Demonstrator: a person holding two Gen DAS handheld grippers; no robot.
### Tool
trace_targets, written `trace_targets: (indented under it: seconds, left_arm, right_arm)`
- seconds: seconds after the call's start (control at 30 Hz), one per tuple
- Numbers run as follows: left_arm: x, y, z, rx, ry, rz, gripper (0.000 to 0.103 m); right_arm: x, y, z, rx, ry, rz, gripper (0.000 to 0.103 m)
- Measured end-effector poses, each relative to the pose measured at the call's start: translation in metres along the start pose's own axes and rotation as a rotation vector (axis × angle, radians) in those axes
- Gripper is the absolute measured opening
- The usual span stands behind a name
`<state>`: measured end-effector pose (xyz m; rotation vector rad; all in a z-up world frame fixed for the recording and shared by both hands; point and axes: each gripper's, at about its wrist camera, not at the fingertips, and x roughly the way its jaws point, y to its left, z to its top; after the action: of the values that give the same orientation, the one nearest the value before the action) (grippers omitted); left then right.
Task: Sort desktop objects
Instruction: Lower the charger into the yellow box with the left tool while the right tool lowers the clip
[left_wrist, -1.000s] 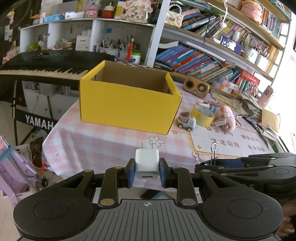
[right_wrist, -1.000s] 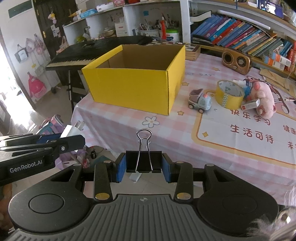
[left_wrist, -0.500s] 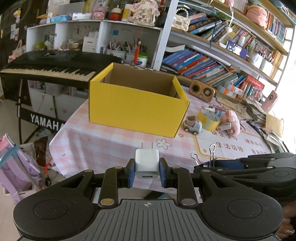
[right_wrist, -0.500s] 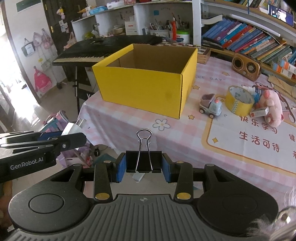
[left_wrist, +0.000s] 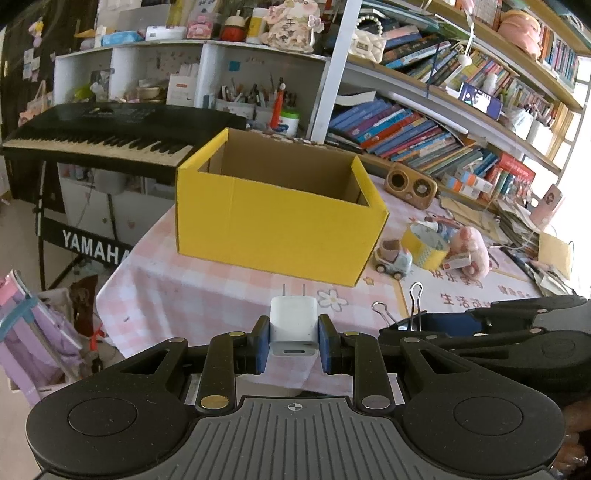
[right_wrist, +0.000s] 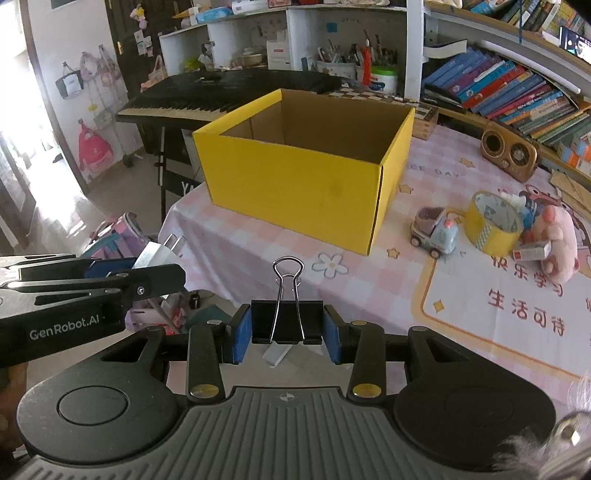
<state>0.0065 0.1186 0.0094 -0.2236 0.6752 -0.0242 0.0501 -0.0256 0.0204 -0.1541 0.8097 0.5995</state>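
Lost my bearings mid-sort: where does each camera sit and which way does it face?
Left wrist: on the left claw, aimed down at the yellow box; shows its pads on a white charger, the right claw beside it.
Right wrist: on the right claw, facing the box; holds a black binder clip, the left claw at left.
Shared: box, toy truck, tape roll.

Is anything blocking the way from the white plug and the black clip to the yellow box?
Nothing visible does. The white plug and black clip are held short of the yellow box, with only bare checked tablecloth between. The box top is open.
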Motion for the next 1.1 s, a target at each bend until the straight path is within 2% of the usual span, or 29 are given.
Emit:
trace_targets:
  seconds: [0.17, 0.33, 0.6, 0.77, 0.93, 1.1]
  left_arm:
    - [0.010, 0.001, 0.012, -0.007, -0.012, 0.011, 0.025]
    - [0.019, -0.001, 0.032, -0.008, -0.062, 0.020, 0.025]
    - [0.042, -0.004, 0.082, 0.004, -0.143, 0.042, 0.025]
    - [0.065, -0.005, 0.114, 0.015, -0.163, 0.061, 0.025]
    - [0.099, 0.001, 0.142, 0.025, -0.125, 0.070, 0.025]
    - [0.142, 0.007, 0.163, 0.069, -0.046, 0.097, 0.025]
  right_arm:
    - [0.009, -0.006, 0.013, -0.016, -0.010, 0.014, 0.037]
    - [0.016, -0.015, 0.034, -0.037, -0.048, 0.028, 0.037]
    - [0.029, -0.032, 0.089, -0.084, -0.137, 0.068, 0.037]
    - [0.045, -0.045, 0.126, -0.121, -0.173, 0.091, 0.037]
    - [0.072, -0.061, 0.157, -0.145, -0.156, 0.125, 0.037]
    - [0.118, -0.079, 0.185, -0.198, -0.083, 0.147, 0.037]
